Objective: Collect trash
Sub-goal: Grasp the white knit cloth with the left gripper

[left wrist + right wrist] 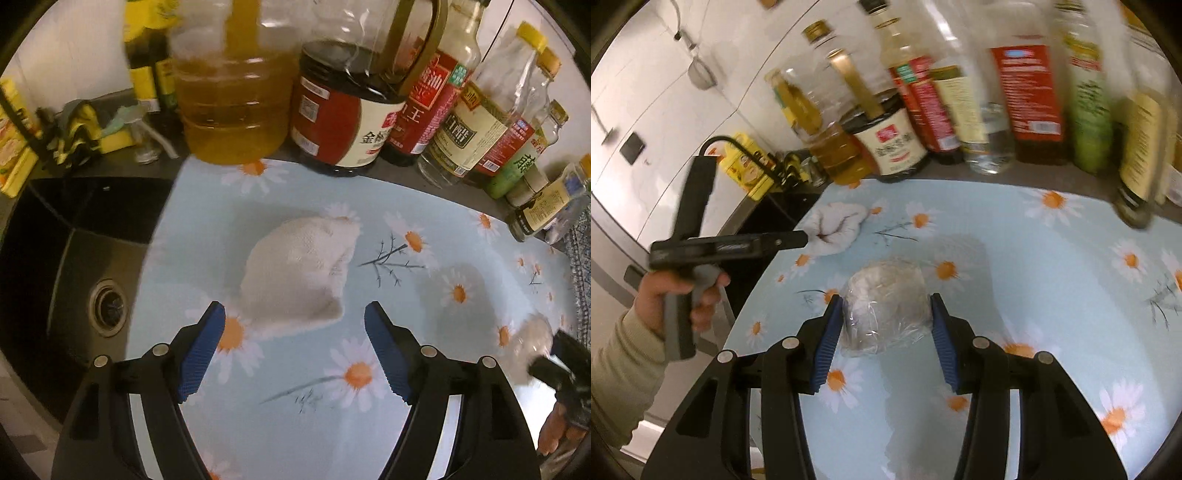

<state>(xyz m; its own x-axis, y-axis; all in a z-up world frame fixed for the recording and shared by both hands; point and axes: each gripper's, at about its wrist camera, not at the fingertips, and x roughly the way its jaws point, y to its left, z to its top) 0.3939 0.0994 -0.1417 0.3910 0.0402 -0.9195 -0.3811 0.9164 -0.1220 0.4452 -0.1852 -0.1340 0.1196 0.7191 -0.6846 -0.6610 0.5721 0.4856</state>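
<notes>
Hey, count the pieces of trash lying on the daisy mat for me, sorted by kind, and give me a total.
Crumpled white paper towel: 1
Clear plastic wrap ball: 1
Total: 2

Two downward wrist views, shared mat (461,236)

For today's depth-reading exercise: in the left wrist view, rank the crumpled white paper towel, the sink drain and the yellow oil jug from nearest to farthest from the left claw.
1. Crumpled white paper towel: just ahead of the left claw, on the daisy cloth.
2. Sink drain: off to the left, down in the sink.
3. Yellow oil jug: at the back, by the bottles.
</notes>
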